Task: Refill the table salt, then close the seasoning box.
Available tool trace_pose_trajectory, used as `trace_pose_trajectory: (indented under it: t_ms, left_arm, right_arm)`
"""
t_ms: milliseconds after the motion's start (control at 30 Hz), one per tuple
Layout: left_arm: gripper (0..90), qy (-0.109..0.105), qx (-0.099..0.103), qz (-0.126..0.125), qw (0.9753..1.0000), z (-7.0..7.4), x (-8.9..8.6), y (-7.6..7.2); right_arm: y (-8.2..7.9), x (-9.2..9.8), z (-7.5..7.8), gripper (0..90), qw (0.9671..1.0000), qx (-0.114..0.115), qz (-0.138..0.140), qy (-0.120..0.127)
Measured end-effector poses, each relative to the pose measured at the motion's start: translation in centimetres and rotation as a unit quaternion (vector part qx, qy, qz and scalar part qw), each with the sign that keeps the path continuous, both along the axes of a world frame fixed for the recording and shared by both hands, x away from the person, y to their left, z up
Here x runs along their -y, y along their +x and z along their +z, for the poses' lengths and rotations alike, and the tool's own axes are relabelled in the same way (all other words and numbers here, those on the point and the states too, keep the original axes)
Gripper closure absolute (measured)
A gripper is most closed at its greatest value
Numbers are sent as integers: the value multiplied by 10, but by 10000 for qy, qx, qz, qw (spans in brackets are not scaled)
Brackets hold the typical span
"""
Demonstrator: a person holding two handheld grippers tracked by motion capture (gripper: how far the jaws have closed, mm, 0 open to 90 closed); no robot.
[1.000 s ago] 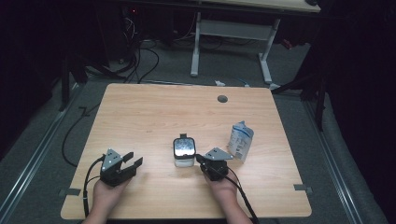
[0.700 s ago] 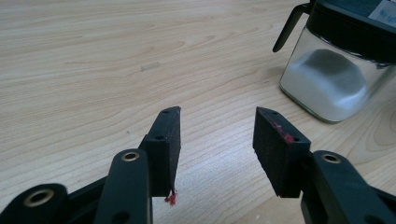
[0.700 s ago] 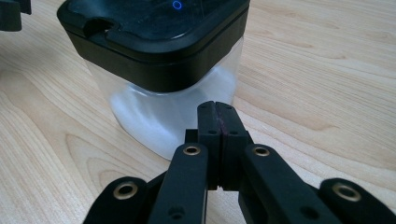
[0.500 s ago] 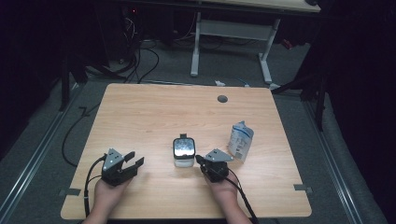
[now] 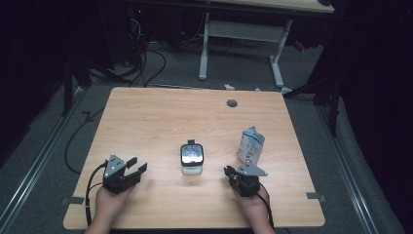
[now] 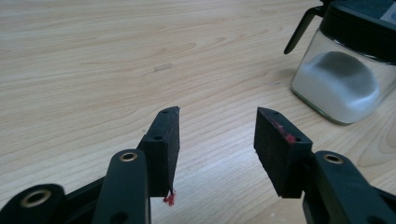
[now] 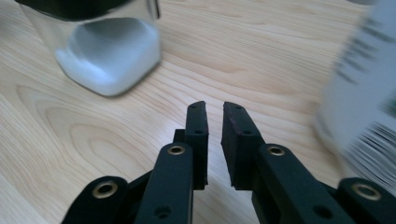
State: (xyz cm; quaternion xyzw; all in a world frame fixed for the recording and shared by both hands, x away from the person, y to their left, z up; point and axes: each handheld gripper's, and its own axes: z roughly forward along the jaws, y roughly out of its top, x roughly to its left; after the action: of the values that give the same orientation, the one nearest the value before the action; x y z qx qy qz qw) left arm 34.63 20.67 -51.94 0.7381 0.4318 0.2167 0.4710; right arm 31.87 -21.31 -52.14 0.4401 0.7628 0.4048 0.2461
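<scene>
Lab: floor cables (image 5: 146, 58), bare desks (image 5: 146, 126)

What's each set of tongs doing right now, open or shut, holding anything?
Left tongs: open, holding nothing.
Right tongs: nearly shut, a thin gap left, holding nothing.

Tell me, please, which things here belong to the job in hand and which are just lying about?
In the job: glass jar with white powder; blue-and-white pouch; left gripper, open; right gripper, almost shut, empty.

Lying about: floor cables; second table's legs.
</scene>
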Motion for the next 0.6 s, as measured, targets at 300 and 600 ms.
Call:
trace_pose_trajectory:
  t_ms: [300,600]
  left_arm:
    - [494,4,-27,310,9995,-1,-30,-9]
    - [485,8,-42,427,9991,-3,-45,-12]
  right_arm:
    - [-23,48,0,717,9990,133,-402,154]
    - [-35,76,0,685,9960,182,-802,340]
